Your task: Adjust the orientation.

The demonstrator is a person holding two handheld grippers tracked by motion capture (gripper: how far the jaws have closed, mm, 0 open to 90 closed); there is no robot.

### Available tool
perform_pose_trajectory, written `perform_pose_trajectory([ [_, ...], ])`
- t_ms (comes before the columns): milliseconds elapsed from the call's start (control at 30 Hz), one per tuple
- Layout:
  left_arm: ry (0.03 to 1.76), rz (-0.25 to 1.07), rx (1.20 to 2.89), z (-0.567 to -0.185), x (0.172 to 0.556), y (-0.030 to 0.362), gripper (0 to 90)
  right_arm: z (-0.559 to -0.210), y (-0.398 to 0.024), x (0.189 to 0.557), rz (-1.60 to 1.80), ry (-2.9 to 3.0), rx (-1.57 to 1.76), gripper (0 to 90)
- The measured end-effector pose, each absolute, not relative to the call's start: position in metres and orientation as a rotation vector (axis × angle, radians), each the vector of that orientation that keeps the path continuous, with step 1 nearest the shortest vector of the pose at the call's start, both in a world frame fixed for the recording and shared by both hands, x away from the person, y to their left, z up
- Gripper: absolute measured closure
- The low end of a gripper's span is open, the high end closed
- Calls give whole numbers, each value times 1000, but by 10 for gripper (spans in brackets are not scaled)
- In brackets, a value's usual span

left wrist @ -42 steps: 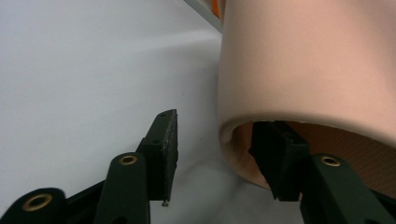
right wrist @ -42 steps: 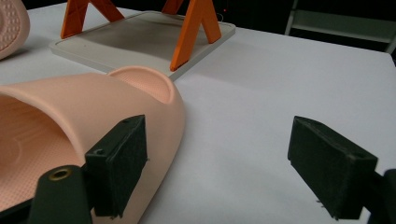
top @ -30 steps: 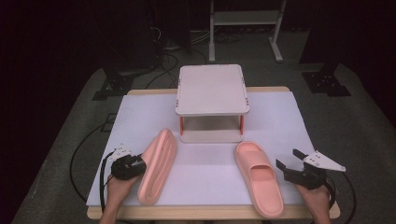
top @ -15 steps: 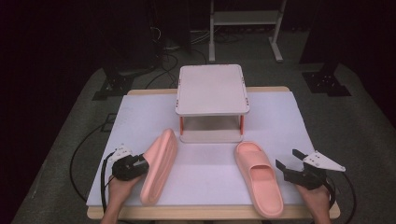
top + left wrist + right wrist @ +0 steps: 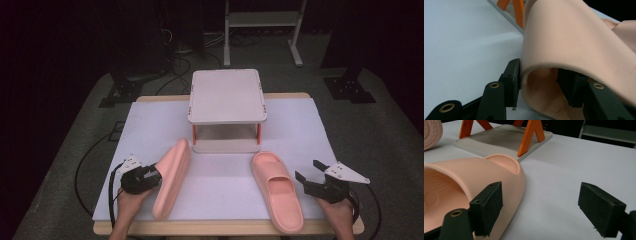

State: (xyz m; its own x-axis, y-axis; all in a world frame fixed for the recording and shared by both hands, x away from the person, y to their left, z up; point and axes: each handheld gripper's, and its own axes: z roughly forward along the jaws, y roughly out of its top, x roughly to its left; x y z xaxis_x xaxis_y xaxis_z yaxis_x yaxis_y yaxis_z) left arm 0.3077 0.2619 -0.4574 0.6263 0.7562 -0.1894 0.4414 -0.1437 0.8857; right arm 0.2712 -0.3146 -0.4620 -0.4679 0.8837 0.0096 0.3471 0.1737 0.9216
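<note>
Pink foam is what you are working with: two slippers, both on the white sheet (image 5: 310, 130) that covers the table. Your left gripper (image 5: 150, 176) is clamped on the left slipper (image 5: 171, 177); in the left gripper view one jaw sits outside the strap and the other inside the opening, pads pressed against the foam (image 5: 564, 42). Its jaws have just eased a touch wider, with the strap between them all the same. That slipper is tipped up on its edge, sole facing your left hand (image 5: 127, 212), toe pointing far, toward the stand.

The right slipper (image 5: 276, 190) lies flat, sole down, near the front edge. Your right gripper (image 5: 306, 175) sits just to its right with jaws spread apart and nothing between them; in the right gripper view one pad (image 5: 489, 205) stands just beside the slipper's side wall (image 5: 474, 177).

One small two-tier stand (image 5: 227, 97) with orange legs stands at the far middle of the sheet, its lower tray near both slippers' toes.
</note>
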Motion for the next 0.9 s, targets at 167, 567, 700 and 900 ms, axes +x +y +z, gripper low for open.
perform_pose_trajectory([
  [167, 965, 376, 1777, -456, 307, 260, 530, -462, -314, 271, 1277, 1910, 1156, 194],
  [567, 942, 390, 1750, -454, 304, 261, 558, -462, -314, 271, 1276, 1915, 1156, 194],
  [700, 927, 393, 1743, -453, 303, 262, 573, -462, -314, 271, 1275, 1917, 1155, 194],
  [900, 921, 395, 1743, -453, 303, 261, 588, -462, -314, 271, 1276, 1919, 1154, 194],
])
